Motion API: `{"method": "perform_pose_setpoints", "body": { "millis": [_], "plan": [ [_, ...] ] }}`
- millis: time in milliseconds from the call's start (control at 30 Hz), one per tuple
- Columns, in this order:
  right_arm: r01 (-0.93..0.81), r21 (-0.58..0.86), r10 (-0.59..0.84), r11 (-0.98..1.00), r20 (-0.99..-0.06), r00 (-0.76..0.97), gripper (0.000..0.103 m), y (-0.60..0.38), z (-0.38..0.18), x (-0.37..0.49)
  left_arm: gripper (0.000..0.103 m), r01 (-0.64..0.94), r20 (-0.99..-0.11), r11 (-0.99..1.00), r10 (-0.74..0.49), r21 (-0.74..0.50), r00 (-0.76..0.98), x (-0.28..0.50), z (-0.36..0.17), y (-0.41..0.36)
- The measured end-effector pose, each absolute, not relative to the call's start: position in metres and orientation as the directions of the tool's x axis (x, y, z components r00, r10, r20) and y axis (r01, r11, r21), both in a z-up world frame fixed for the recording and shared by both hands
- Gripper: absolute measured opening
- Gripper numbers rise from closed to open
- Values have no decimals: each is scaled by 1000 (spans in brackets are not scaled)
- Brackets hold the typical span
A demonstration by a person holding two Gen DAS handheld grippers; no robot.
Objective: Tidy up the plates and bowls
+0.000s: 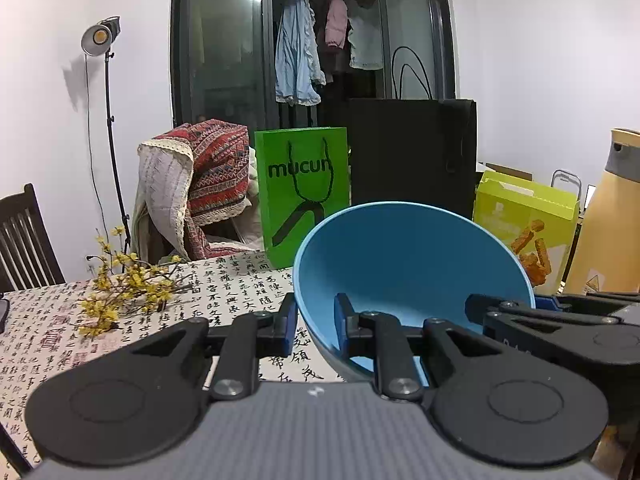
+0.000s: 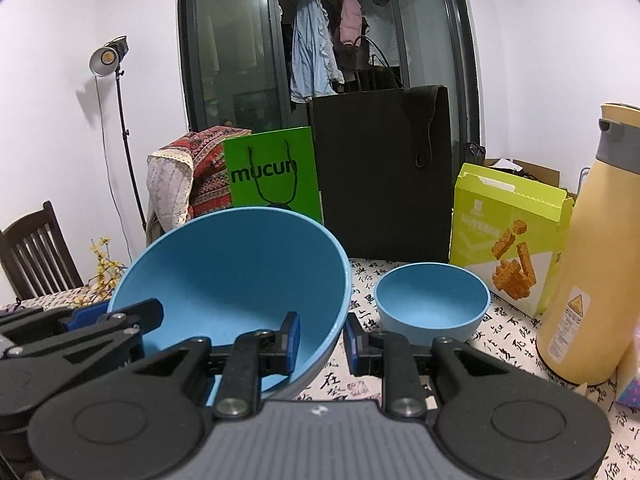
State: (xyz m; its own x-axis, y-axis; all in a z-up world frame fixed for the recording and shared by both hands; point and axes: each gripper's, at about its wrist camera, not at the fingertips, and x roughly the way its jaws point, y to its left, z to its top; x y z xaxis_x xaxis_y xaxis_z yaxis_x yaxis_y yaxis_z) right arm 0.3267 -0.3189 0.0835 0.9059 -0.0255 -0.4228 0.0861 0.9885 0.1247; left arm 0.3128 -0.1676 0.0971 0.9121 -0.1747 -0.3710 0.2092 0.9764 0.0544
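Left gripper [image 1: 316, 320]: jaws closed on the left rim of the large blue bowl [image 1: 400, 264], one finger inside, one outside. Right gripper [image 2: 322, 332]: clamped on the same bowl's right rim. Large blue bowl: held tilted above the table [image 1: 240, 292], between both grippers. Small blue bowl [image 2: 432, 300]: upright on the calligraphy-print cloth, just right of the large one. Far side: green bag [image 2: 272, 172], black bag [image 2: 384, 176], snack box [image 2: 508, 236]. Right edge: yellow flask [image 2: 592, 264].
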Motion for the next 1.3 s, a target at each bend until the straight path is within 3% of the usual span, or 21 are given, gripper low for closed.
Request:
{"method": "perform_pose_setpoints", "body": {
  "millis": [1300],
  "plan": [
    [4,119,40,993,-366,930,23,-250,101,222,20,127,-290,991,-112,32,950,197,116,-101]
  ]
}}
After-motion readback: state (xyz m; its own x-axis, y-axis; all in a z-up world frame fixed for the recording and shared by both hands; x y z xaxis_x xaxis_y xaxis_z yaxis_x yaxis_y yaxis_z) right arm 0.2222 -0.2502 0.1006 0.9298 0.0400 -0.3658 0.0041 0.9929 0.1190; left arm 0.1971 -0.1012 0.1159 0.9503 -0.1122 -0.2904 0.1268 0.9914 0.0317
